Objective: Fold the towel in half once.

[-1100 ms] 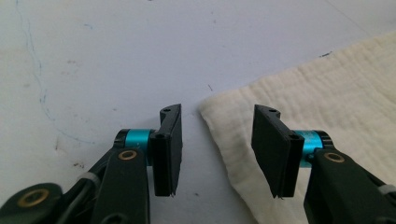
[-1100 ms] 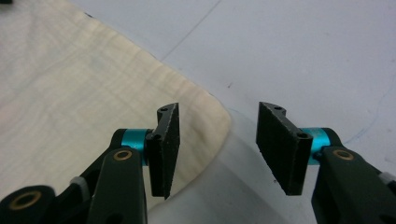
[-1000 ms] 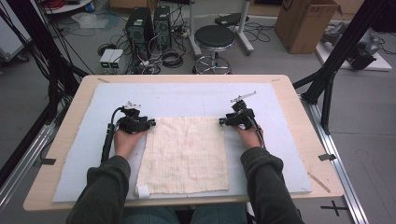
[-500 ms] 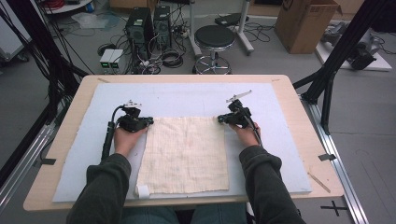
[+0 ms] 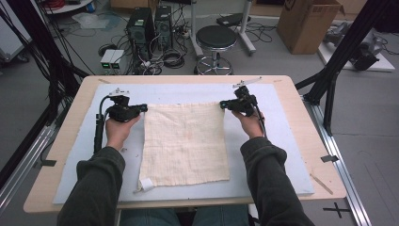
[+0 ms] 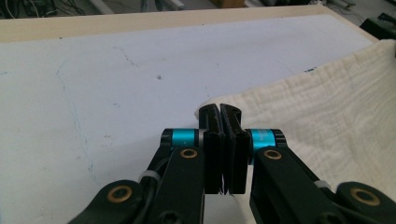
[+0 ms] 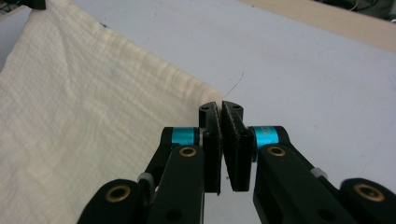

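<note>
1. My left gripper (image 5: 141,108) has its jaws pressed together on the far-left corner of the cloth (image 5: 184,141); in the left gripper view (image 6: 219,114) the cream weave runs right into the pinch, so I count that corner as clamped.

2. The cloth lies spread over the middle of the grey mat (image 5: 70,169) that covers the tabletop (image 5: 310,117), its far edge running between my two grippers and its near edge close to the mat's near edge. A small white tag (image 5: 147,183) sits at its near-left corner.

3. It looks like a light, loosely woven gauze: soft, limp, with no stiffness of its own. I judge it will sag and drape between any two held points, and the open weave could stretch or snag if I pull hard. It should not be slippery against the pads.

4. Corners are the right places to hold it; a grip along the edge would let the corner flop and fold over.

5. My right gripper (image 5: 223,104) is likewise closed on the far-right corner; the right gripper view (image 7: 222,111) shows the cloth's edge leading into the shut jaws.
</note>
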